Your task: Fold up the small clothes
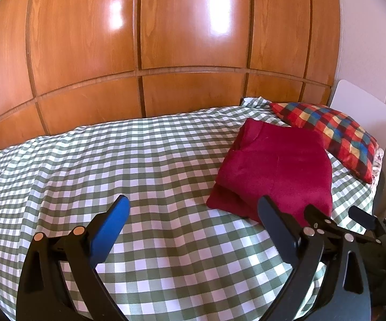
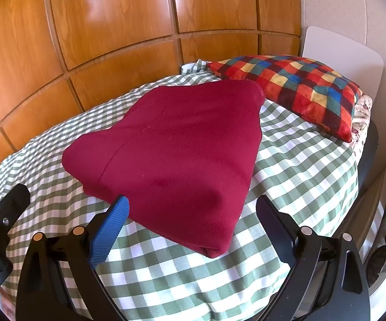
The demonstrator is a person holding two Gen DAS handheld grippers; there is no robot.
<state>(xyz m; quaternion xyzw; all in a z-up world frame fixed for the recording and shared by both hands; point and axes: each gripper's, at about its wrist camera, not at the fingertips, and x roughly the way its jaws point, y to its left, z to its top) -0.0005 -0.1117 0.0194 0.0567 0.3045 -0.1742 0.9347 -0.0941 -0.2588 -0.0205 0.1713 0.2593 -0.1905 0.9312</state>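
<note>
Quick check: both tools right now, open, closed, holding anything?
Left tool: open, holding nothing, above the checked bedspread.
Right tool: open, holding nothing, just short of the folded red garment.

Glossy wood panelling (image 1: pixel 166 40) fills the wall from 9 to 1 o'clock, bright patches of light glaring off it. A bed (image 1: pixel 145 160) in green-and-white check spreads across the middle. At 2 o'clock a multicoloured checked cushion (image 2: pixel 300 88) lies at the bed's end against a white headboard (image 2: pixel 345 53), with pale wall (image 2: pixel 334 2) behind.
</note>
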